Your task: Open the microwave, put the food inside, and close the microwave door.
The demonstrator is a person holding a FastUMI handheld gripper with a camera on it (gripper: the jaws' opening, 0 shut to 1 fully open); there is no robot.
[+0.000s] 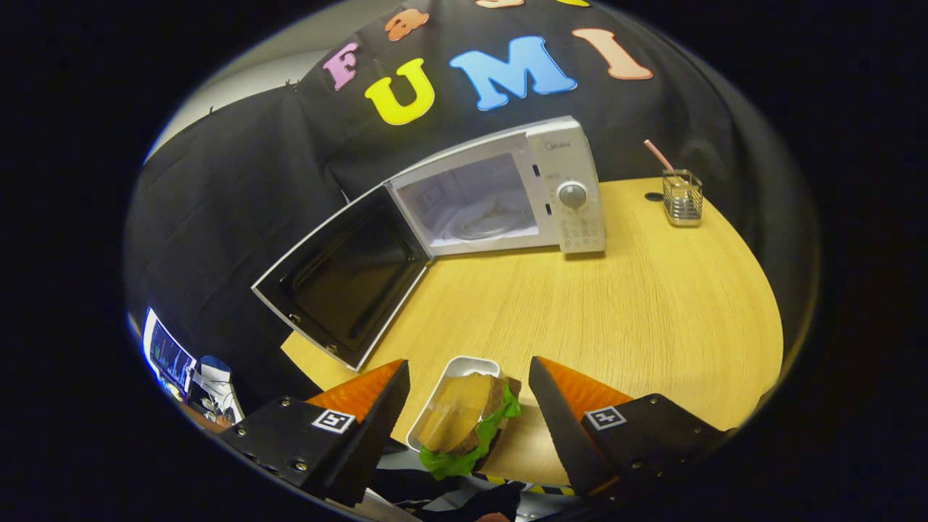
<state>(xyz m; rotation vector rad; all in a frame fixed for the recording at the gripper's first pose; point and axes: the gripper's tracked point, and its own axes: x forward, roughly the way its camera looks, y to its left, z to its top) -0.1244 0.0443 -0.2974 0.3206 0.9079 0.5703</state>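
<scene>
one step of three looks done: microwave [500,196] on the bench [638,312] with its door [344,279] swung wide to the left, dark inner face turned up and outward, lit white cavity exposed with the round turntable inside. two steps judged left: getting the food in, then shutting the door.

food itself: a sandwich [464,420] with green lettuce spilling from its lower edge, lying in a small white tray [457,368], close to the near edge of the bench and well apart from the microwave. sits between the two fingers of the claw [467,395], tray rim reaching just ahead of the fingertips. fingers spread wide, a clear gap on each side between finger and tray, so released and pressing on nothing. cannot tell whether the tray rests flat on the bench or is lifted a little, since its underside is hidden.

pose of the claw: held low at the near side of the bench, tipped down over the food, pointing roughly toward the open cavity beyond, straddling the tray. by this reading, placed to close on the tray, grasp not yet made. once gripped, a forward carry across bare wood to the opening, passing to the right of the door.

also on the bench, far right and well away from the path: a small clear holder [682,197] with a pink stick [658,154] standing in it. beyond the left edge of the bench, past the left finger, a screen [168,357] glowing low down.
</scene>
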